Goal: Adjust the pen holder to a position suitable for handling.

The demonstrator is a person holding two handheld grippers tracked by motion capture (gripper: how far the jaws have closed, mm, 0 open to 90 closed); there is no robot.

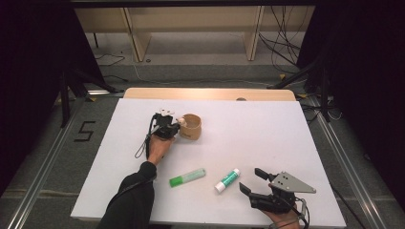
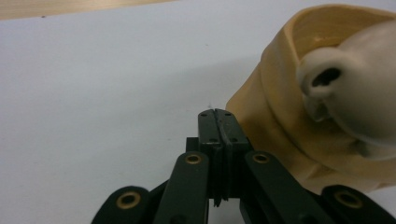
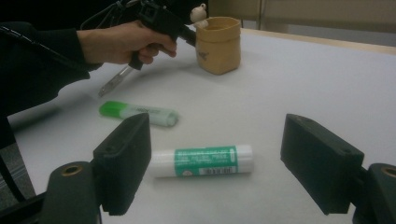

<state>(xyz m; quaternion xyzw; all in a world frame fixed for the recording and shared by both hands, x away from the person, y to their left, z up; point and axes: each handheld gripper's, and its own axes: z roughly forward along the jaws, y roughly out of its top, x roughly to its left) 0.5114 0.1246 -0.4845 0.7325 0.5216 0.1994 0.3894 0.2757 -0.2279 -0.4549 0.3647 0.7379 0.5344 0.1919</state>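
White board covers the table (image 1: 267, 129), with a pale wooden edge at its far side and dark floor and cables beyond. At the left gripper (image 2: 217, 114), the two black jaws are pressed flat together with nothing between them, their tips just beside the tan paper-like cup (image 2: 280, 112) and close to a small cream bear-shaped figure (image 2: 359, 88) at the cup's rim; whether the tips touch the cup I cannot tell. The right gripper (image 3: 217, 158) has its jaws spread wide and empty, and the green-labelled white glue stick (image 3: 203, 160) lies on the board between and beyond them. Farther left lies a green highlighter (image 3: 140, 113), near the glue stick but apart from it. Both pens sit well apart from the cup.
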